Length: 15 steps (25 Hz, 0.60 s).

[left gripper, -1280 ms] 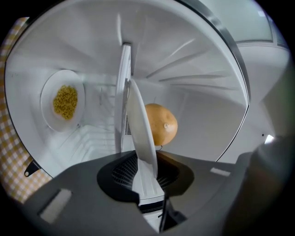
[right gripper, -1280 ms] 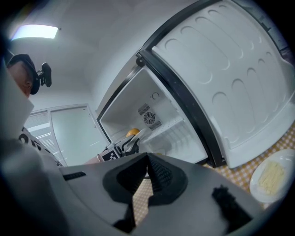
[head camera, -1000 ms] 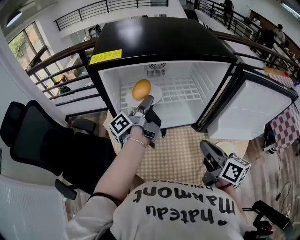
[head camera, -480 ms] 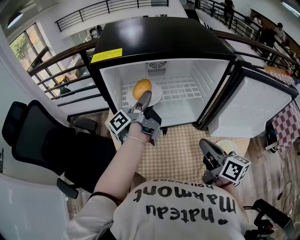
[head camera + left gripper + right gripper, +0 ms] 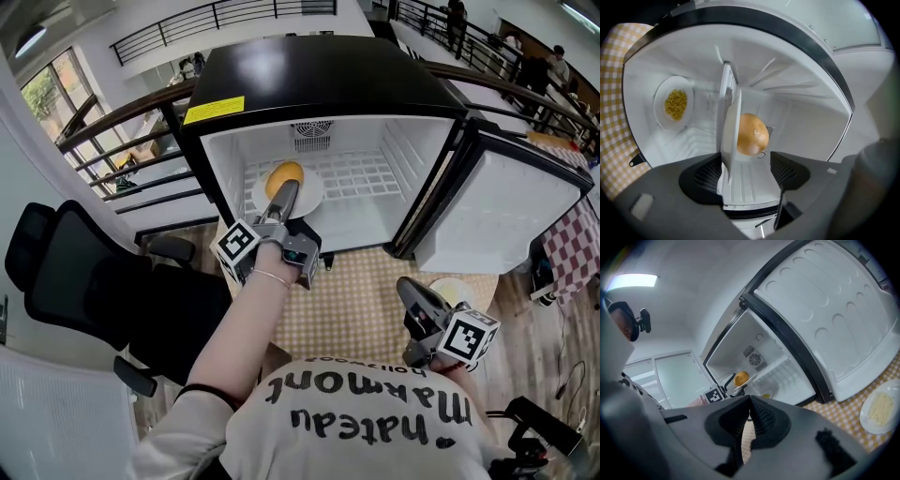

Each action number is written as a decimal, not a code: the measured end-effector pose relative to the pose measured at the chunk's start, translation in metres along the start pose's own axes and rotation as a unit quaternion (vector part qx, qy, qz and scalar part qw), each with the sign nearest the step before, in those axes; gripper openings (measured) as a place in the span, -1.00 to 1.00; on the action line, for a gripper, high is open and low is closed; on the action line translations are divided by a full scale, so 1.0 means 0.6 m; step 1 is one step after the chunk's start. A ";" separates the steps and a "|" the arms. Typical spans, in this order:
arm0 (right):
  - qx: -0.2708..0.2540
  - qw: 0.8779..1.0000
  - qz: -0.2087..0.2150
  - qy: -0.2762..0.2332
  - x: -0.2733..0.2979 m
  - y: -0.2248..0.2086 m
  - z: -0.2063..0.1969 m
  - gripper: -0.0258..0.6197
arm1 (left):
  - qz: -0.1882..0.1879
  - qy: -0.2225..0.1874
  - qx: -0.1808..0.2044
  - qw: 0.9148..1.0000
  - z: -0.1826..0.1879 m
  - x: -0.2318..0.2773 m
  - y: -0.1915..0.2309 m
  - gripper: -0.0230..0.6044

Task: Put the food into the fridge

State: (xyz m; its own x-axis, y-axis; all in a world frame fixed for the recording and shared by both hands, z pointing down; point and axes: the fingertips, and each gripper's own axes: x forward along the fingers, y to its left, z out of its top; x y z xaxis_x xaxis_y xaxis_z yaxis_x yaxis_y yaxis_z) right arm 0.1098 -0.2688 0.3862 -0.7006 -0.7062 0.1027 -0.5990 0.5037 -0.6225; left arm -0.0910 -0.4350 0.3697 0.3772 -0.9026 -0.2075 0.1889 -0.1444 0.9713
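Note:
A white plate with a round golden bun lies on the wire shelf inside the open black fridge. My left gripper reaches into the fridge at the plate's near rim. Its jaws are opening. In the left gripper view the plate rim stands edge-on between the parted jaws of the left gripper, with the bun beyond. My right gripper hangs shut and empty over the checked table, beside a plate of pale yellow food.
A second plate of yellow grains lies lower in the fridge. The fridge door stands swung open to the right. A yellow checked cloth covers the table. A black office chair stands at the left.
The left gripper and the plate with the bun have edged slightly deeper into the fridge. The right gripper has barely moved.

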 end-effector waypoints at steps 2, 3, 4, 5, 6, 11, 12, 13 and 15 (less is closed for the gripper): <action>0.005 1.000 0.004 -0.002 -0.001 0.002 0.000 -0.87 | 0.004 -0.007 -0.001 1.000 0.003 -0.003 0.004 0.10; 0.007 1.000 0.005 -0.002 -0.002 0.002 0.000 -0.87 | 0.008 -0.010 0.000 1.000 0.005 -0.005 0.006 0.12; 0.009 1.000 0.006 -0.003 -0.002 0.002 -0.001 -0.87 | 0.010 -0.013 0.001 1.000 0.007 -0.006 0.007 0.13; 0.010 1.000 0.006 -0.003 -0.003 0.001 -0.001 -0.87 | 0.011 -0.015 0.000 1.000 0.009 -0.008 0.009 0.14; 0.012 1.000 0.006 -0.004 -0.005 0.000 -0.001 -0.87 | 0.013 -0.017 0.000 1.000 0.010 -0.009 0.011 0.14; 0.019 1.000 0.007 -0.002 -0.007 -0.002 -0.004 -0.87 | 0.014 -0.017 -0.001 1.000 0.009 -0.016 0.015 0.14; 0.019 1.000 0.009 -0.002 -0.007 -0.001 -0.005 -0.87 | 0.015 -0.017 -0.001 1.000 0.009 -0.017 0.017 0.14; 0.019 1.000 0.010 -0.001 -0.007 -0.001 -0.005 -0.87 | 0.017 -0.018 0.000 1.000 0.009 -0.019 0.018 0.14; 0.021 1.000 0.012 0.000 -0.007 0.001 -0.006 -0.87 | 0.019 -0.018 -0.001 1.000 0.007 -0.023 0.020 0.14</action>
State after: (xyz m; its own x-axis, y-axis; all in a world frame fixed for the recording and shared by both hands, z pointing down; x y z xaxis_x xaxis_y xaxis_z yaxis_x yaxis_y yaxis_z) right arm 0.1106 -0.2638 0.3881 -0.7146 -0.6942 0.0861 -0.5649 0.5000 -0.6564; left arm -0.0974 -0.4263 0.3849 0.3517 -0.9213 -0.1662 0.1762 -0.1092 0.9783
